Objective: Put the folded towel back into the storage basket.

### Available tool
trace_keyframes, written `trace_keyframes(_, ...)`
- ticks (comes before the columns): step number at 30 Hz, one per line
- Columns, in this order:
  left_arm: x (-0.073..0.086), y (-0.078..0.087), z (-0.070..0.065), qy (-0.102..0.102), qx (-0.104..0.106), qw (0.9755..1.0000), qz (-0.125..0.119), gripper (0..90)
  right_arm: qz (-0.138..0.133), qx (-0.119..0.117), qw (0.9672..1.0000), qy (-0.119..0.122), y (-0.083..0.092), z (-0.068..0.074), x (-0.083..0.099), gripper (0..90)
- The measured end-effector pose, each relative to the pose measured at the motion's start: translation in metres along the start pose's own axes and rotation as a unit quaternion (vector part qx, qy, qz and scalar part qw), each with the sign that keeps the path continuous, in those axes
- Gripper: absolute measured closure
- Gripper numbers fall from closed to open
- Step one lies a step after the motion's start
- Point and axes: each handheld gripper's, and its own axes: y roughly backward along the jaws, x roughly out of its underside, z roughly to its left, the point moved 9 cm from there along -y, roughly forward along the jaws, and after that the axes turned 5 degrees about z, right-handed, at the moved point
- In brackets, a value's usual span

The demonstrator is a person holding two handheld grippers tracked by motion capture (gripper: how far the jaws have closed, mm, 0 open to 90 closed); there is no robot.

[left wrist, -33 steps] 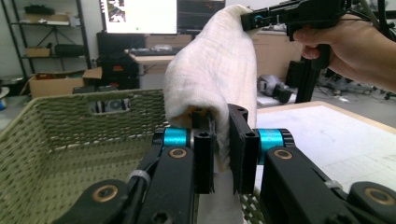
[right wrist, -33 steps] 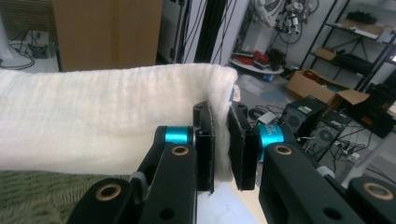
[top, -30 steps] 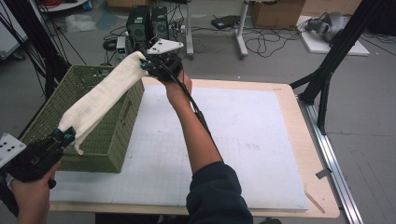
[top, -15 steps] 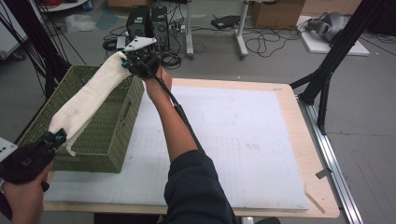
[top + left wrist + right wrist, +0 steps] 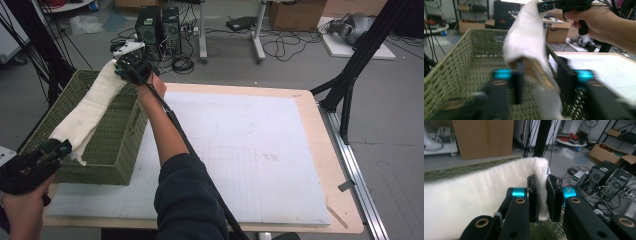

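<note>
Even, soft indoor light, no hard shadows on the white mat (image 5: 250,150); high view slightly soft overall. Left gripper view: heavy motion blur on jaws and the towel (image 5: 529,45), glare blowing out above the towel. Right gripper view sharp near the towel, background mildly defocused.

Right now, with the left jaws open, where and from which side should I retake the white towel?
Grip the white towel at its near hanging end above the green wicker basket, coming level from the near side with the left gripper. Its jaws have just opened astride that edge, which hangs thin between them, while the right gripper pinches the far end.
</note>
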Motion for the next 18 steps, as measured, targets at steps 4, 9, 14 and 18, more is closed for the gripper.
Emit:
trace_keyframes(4,-0.001,0.004,0.008,0.000,-0.018,0.9998,-0.003,40.1,0.011,0.004,0.9998,-0.013,-0.015,0.009,0.005,50.3)
trace_keyframes(9,0.000,0.003,0.006,-0.004,-0.017,0.9999,-0.002,37.8,0.010,-0.012,0.9998,-0.012,-0.008,0.013,0.008,44.4)
trace_keyframes(14,0.001,0.001,0.000,0.012,0.001,0.9997,0.023,36.0,-0.003,-0.026,0.9994,-0.021,0.008,0.013,0.014,38.9)
trace_keyframes(18,0.001,0.000,0.000,0.024,0.005,0.9995,0.019,25.0,-0.005,-0.053,0.9981,-0.032,0.020,0.016,0.022,37.1)
